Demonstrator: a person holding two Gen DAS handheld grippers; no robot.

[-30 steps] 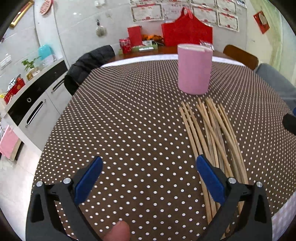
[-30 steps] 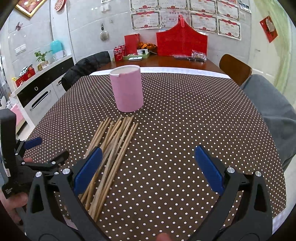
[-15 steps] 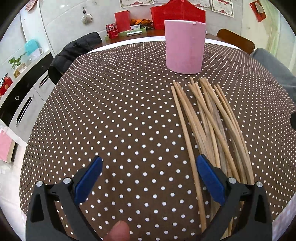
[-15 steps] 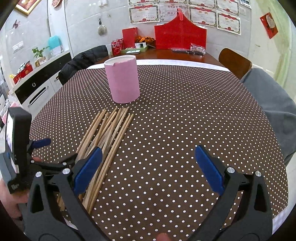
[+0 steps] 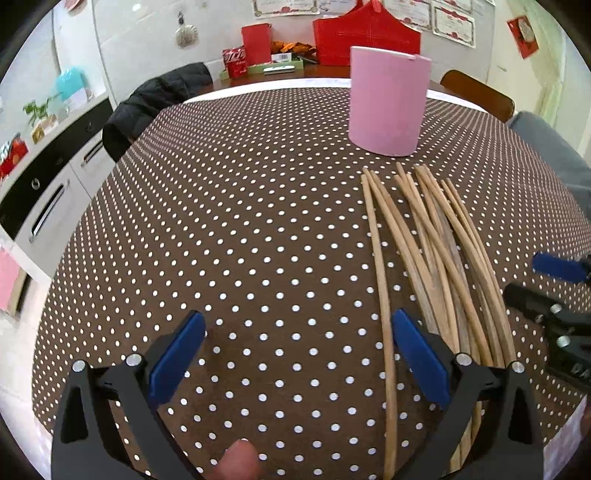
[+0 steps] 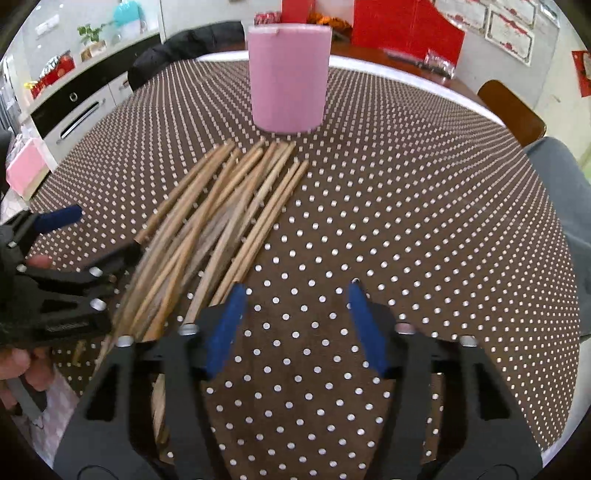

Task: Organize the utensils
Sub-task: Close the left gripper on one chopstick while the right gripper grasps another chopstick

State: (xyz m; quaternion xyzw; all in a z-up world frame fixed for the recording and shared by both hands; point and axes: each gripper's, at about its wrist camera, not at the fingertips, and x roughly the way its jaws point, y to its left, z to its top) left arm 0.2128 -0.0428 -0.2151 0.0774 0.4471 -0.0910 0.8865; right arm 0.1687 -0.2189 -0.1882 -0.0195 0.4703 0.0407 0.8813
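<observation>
Several wooden chopsticks (image 5: 436, 258) lie in a loose fan on the brown dotted tablecloth, their far tips near a pink cylindrical holder (image 5: 388, 103) standing upright. My left gripper (image 5: 295, 350) is open and empty, low over the cloth, its right finger over the leftmost chopsticks. In the right wrist view the chopsticks (image 6: 221, 221) lie left of centre and the holder (image 6: 288, 74) stands beyond them. My right gripper (image 6: 295, 317) is open and empty, narrower than before, just right of the chopsticks' near ends. The left gripper (image 6: 55, 258) shows at the left edge.
The table edge (image 5: 40, 350) drops off at the left toward white and black cabinets (image 5: 48, 177). A chair with a dark jacket (image 5: 155, 99) stands at the far left, a brown chair (image 5: 480, 96) at the far right. Red bags and boxes (image 5: 365, 33) sit beyond the table.
Both grippers have moved forward and lower toward the chopsticks. The right gripper's fingers have drawn closer together. The right gripper now shows at the right edge of the left wrist view.
</observation>
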